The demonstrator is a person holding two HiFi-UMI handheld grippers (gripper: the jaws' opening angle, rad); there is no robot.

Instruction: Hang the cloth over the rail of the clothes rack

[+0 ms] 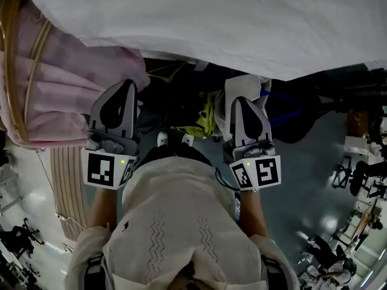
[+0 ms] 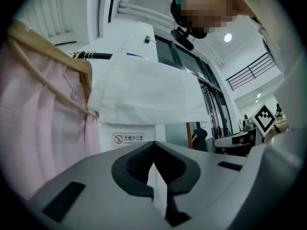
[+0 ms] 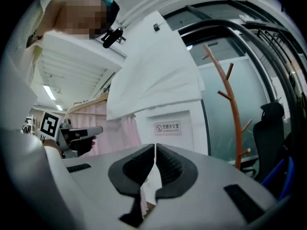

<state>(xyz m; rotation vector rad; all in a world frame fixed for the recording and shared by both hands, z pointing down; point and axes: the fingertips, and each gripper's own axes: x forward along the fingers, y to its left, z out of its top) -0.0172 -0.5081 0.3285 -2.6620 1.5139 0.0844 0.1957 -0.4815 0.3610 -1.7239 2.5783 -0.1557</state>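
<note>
A white cloth (image 1: 199, 23) hangs spread across the top of the head view, above and beyond both grippers. It also shows in the left gripper view (image 2: 144, 95) and the right gripper view (image 3: 153, 75), draped with its lower hem free. My left gripper (image 1: 129, 84) is held low under the cloth, shut with nothing between its jaws (image 2: 152, 145). My right gripper (image 1: 239, 99) is beside it at about the same height, also shut and empty (image 3: 155, 146). Neither gripper touches the cloth.
A pink garment (image 1: 54, 95) on a wooden hanger (image 2: 43, 75) hangs just left of the cloth, close to my left gripper. A wooden coat stand (image 3: 233, 114) and a dark chair (image 3: 271, 128) stand to the right. Yellow-green fabric (image 1: 205, 119) lies on the floor below.
</note>
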